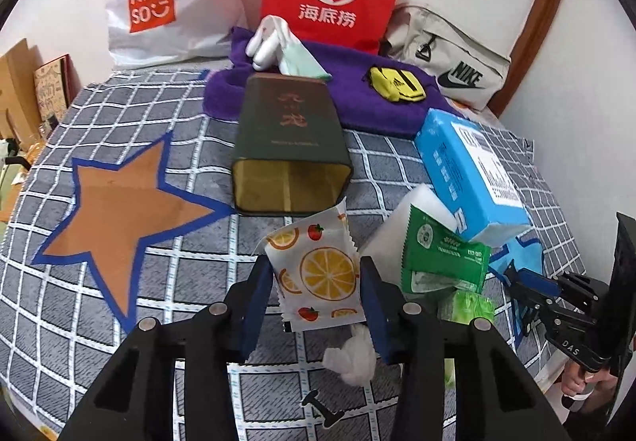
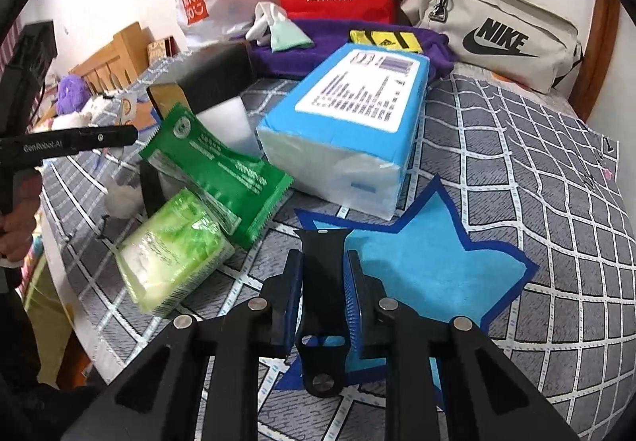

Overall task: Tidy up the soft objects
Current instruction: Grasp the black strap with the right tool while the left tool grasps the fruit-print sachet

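a fruit-printed packet (image 1: 318, 274) is grasped between the pads of the left gripper (image 1: 318, 282) and held above the checked bed cover (image 1: 159, 282), near the open end of a dark tin (image 1: 290, 147). a black strap (image 2: 320, 282) is clenched in the right gripper (image 2: 322, 290) over the blue star (image 2: 417, 274). a green packet (image 2: 222, 171), a green tissue pack (image 2: 175, 254), a white sponge (image 2: 230, 123) and a blue tissue box (image 2: 349, 123) are left piled at the right. the sorting is judged to be far from finished.
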Tool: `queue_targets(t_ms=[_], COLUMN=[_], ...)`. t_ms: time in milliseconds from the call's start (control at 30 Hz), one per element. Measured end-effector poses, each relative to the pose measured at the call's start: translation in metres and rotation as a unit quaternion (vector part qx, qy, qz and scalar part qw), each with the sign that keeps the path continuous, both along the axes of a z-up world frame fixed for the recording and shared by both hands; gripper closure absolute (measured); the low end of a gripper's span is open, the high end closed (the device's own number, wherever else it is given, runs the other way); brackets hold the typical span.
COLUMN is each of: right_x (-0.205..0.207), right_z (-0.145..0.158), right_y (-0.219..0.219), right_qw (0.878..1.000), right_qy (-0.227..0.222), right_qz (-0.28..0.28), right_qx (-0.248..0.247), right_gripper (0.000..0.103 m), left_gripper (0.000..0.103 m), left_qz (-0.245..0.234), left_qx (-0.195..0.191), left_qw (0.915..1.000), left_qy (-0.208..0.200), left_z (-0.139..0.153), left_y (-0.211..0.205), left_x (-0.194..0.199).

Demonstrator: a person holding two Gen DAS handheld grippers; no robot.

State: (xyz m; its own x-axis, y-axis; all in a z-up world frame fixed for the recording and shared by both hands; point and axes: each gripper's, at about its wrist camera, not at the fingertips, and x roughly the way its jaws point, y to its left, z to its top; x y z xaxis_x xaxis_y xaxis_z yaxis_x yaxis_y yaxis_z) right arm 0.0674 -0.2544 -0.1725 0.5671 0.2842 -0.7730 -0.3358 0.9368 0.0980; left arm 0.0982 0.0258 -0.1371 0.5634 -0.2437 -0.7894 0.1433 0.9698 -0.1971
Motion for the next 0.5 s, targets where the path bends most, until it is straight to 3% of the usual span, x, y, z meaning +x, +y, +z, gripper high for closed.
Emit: queue_targets(t_ms=[500], right_x=[0.005], right_z=[0.048], right_y=[-0.006], right_qw=[0.999], right_qy=[-0.041], right_qz=[0.004], right_qx=[0.025], right_gripper=[0.082], left_gripper=[0.061], left_qz=[0.044], left_qx=[-0.003], left_qw=[0.9988], left_qy=[-0.022], left_z=[0.028], left_y=[0.023], left_x=[-0.001])
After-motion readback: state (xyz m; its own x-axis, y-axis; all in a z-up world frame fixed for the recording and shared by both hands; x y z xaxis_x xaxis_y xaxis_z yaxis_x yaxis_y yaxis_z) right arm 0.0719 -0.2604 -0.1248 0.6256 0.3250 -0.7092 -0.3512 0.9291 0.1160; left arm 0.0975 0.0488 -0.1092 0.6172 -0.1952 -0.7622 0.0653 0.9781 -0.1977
